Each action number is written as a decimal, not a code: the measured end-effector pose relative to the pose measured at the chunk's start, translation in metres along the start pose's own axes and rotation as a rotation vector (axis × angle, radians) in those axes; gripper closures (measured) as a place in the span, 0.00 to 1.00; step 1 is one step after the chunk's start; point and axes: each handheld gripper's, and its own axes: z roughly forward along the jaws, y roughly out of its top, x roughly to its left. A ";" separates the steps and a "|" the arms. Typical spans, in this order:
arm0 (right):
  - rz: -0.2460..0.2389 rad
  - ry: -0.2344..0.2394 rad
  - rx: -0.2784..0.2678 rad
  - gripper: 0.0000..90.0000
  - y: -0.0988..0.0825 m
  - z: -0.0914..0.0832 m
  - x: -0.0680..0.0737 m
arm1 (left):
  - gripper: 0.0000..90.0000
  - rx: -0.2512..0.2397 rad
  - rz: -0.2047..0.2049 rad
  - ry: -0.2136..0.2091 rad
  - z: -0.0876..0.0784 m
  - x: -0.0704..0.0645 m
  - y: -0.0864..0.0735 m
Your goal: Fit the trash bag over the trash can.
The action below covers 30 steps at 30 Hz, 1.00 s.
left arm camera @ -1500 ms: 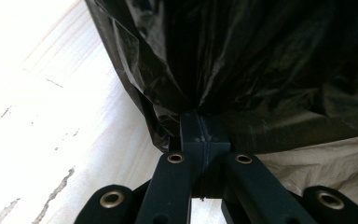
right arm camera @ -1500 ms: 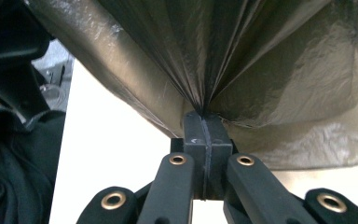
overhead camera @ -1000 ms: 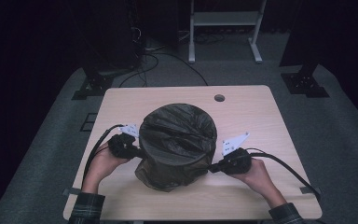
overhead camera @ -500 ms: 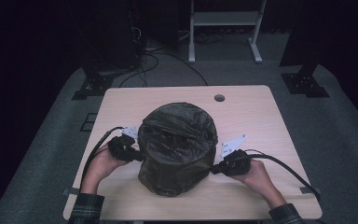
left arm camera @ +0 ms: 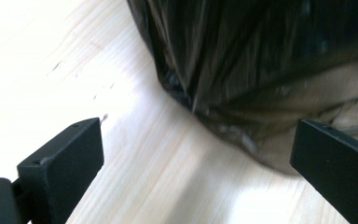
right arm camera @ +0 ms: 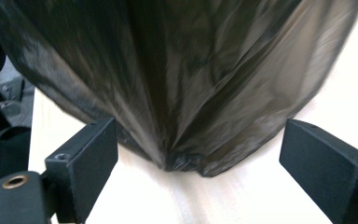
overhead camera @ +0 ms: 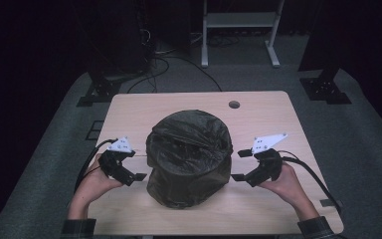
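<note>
Left gripper [overhead camera: 140, 164]: jaws have just been opening, now wide, nothing between them. It sits just off the left flank of the bag [overhead camera: 189, 157], not touching. Left gripper view looks at the bag's lower edge [left arm camera: 242, 93] where the film meets the tabletop [left arm camera: 158, 158].

Right gripper [overhead camera: 241, 165]: jaws also just opened, full spread, empty. Just beside the bag's right flank, clear of it. Right gripper view shows film gathered into a pinched knot at the base [right arm camera: 182, 161].

Bag: black bin liner pulled over a round bin-like form, standing upright mid tabletop [overhead camera: 129, 112], slightly toward the person. Top film is crinkled and sags inward.

Handling, my read:
- Film is thin, soft, slippery; likely tears if pinched hard or dragged.
- Looks light. Can't tell what's under it or how stiff that is.
- Squeezing the flanks will probably just slide on the film.
- Better grab points: slack folds at the rim, or the gathered bunch at the base, where there's doubled material to bite.
- Both sides together, or it may tip or skate.
</note>
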 end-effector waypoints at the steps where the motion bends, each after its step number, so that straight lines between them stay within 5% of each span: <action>1: -0.002 -0.007 -0.010 0.11 0.001 -0.003 0.000 | 0.01 0.002 0.002 0.007 0.000 -0.002 -0.004; 18: -0.068 -0.064 -0.104 0.11 0.049 -0.046 0.008 | 0.00 0.125 0.017 0.063 0.038 -0.018 -0.060; 30: -0.129 -0.010 -0.107 0.11 0.102 -0.046 0.015 | 0.00 -0.032 0.006 0.015 0.045 -0.018 -0.071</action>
